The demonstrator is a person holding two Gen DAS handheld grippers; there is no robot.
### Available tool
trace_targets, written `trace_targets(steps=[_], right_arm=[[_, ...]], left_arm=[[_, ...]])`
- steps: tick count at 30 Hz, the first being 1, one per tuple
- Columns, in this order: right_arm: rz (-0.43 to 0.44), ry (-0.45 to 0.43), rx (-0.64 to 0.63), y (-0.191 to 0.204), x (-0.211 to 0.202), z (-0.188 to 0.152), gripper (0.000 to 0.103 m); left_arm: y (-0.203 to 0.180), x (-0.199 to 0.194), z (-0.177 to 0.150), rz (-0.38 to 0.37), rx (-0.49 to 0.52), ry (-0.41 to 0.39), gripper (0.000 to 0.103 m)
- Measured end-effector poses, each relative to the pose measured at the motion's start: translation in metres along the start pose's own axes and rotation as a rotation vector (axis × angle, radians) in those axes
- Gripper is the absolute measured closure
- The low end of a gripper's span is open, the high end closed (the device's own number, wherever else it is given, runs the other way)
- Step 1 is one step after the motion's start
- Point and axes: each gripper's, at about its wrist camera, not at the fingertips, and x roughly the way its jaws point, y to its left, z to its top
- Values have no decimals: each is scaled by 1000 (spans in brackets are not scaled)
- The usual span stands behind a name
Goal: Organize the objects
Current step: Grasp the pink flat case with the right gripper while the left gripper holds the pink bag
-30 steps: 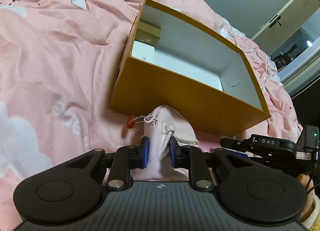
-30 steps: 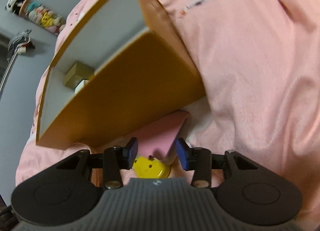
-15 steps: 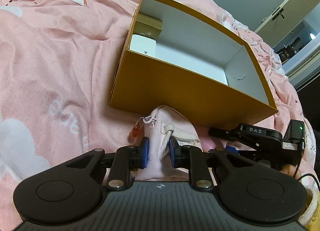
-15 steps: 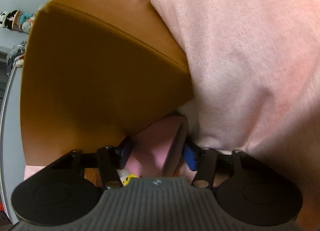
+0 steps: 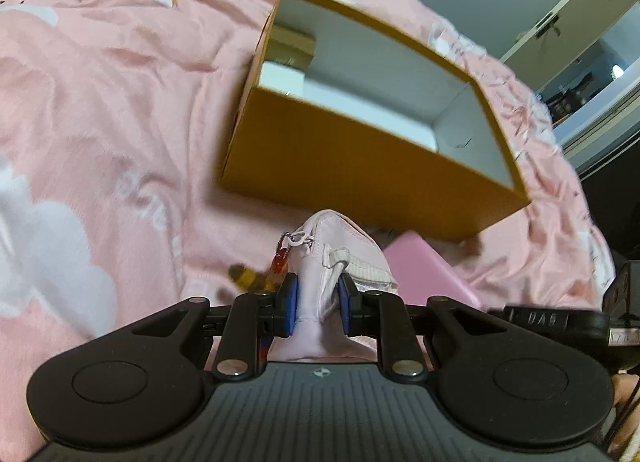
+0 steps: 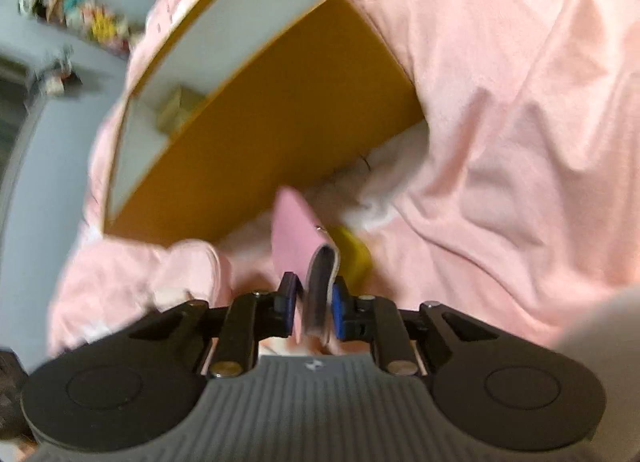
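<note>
My left gripper [image 5: 316, 298] is shut on a pale pink zip pouch [image 5: 340, 250] with a red charm [image 5: 280, 262], just in front of the open orange box [image 5: 360, 166]. The jaws of my right gripper [image 6: 314, 302] are closing, and a flat pink case [image 6: 294, 230] stands edge-up between its blue pads, which press on it. A yellow charm [image 6: 352, 250] hangs beside the case. In the left wrist view the pink case [image 5: 424, 274] shows to the right of the pouch. The orange box [image 6: 280, 118] rises right behind the case.
Everything lies on a rumpled pink bedspread [image 5: 100, 102]. Inside the box a small gold box [image 5: 290, 46] and a white box [image 5: 280, 76] sit in the far left corner. A blurred yellow-brown thing [image 5: 244, 276] lies left of the pouch. A cupboard [image 5: 580, 10] stands beyond the bed.
The right gripper's jaws have narrowed onto the pink case, which has turned on edge, and the gripper has pulled back from the box. The left gripper keeps hold of the pouch.
</note>
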Motion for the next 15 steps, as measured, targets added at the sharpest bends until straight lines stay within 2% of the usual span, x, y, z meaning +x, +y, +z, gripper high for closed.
trace_targets(steps=[5, 7, 8, 12, 15], right_arm=[[-123, 92, -117, 3, 8, -12, 74], [-158, 97, -197, 7, 5, -12, 62], [-166, 85, -230, 9, 1, -8, 61], [-139, 65, -343, 20, 2, 13, 41], [-86, 104, -368, 31, 23, 29, 41]], left_arm=[[3, -2, -3, 1, -3, -4, 80], [2, -1, -4, 8, 3, 0, 80], [2, -1, -4, 9, 5, 1, 80], [1, 1, -2, 14, 11, 4, 80], [0, 1, -2, 16, 10, 6, 80]])
